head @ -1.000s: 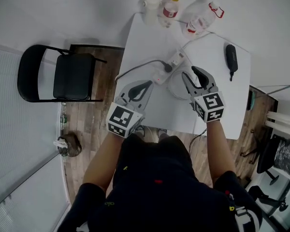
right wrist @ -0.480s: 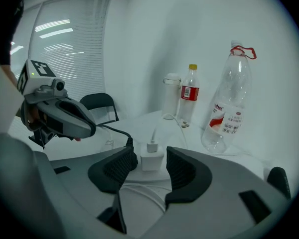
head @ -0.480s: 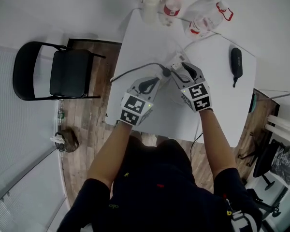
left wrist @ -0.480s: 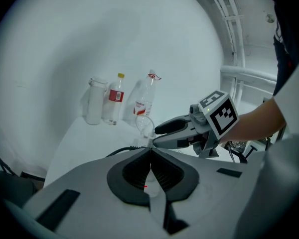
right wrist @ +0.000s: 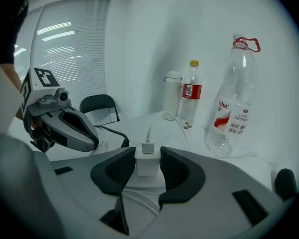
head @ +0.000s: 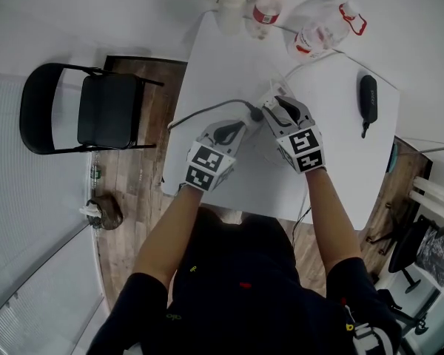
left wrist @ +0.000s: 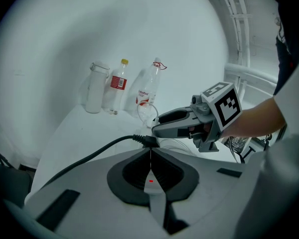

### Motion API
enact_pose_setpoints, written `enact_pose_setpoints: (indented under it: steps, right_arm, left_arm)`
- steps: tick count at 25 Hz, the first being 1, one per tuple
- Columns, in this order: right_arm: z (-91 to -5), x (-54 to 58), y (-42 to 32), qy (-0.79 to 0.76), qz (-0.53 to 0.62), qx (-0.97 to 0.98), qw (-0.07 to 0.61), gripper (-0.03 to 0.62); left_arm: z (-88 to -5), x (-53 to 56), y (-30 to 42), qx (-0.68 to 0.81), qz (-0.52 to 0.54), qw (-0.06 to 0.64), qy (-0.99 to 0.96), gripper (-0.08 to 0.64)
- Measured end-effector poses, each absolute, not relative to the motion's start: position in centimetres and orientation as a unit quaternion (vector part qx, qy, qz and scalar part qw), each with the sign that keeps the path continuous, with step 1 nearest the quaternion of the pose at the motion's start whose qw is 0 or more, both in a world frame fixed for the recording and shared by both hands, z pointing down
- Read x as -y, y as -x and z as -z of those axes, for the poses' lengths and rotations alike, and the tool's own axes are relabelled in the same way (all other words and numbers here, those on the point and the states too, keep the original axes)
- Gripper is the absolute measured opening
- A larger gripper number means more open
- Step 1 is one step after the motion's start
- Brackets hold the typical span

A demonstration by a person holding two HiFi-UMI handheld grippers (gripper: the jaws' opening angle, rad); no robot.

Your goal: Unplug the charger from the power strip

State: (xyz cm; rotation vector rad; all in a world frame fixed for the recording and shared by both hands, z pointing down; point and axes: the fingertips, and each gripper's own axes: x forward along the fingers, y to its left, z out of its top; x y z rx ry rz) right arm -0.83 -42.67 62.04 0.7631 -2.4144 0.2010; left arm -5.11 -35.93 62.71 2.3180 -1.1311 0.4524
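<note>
My right claw (right wrist: 148, 154) is closing on the white charger (right wrist: 147, 167), which sits plugged into the power strip (head: 274, 89) on the table (head: 222, 58). My left claw (left wrist: 150, 154), pinched together and empty, sits by the black cord (left wrist: 89, 156). Only the pull remains

The light is bright, even and diffuse, and reflected striplights glint in the window blinds (right wrist: 72, 49) of the right gripper view. The white counter (head: 222, 65) nearly merges with its pale surroundings. The white charger (right wrist: 147, 159) shows little contrast against it. Shadows are soft, with faint grey ones behind the bottles (left wrist: 118, 86) on the wall. Both gripper views bend strongly and darken to black at the corners, and their nearest foreground is slightly blurred.
</note>
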Motion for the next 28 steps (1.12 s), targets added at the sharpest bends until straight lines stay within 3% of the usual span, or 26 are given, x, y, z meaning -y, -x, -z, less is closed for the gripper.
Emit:
enact_pose_setpoints:
  steps: [10,28]
  right_arm:
    - [-57.6,42.9,-0.7,-0.320,-0.061,0.917,0.231,0.163]
    - [-39.0,34.5,-6.6,-0.376,-0.033,0.923,0.069,0.163]
  left_arm:
    - [-62.3,36.0,5.3,0.422,-0.172,0.248,-0.855,0.023]
    - [-40.5,29.7,8.9,0.483,-0.047,0.123,-0.865,0.023]
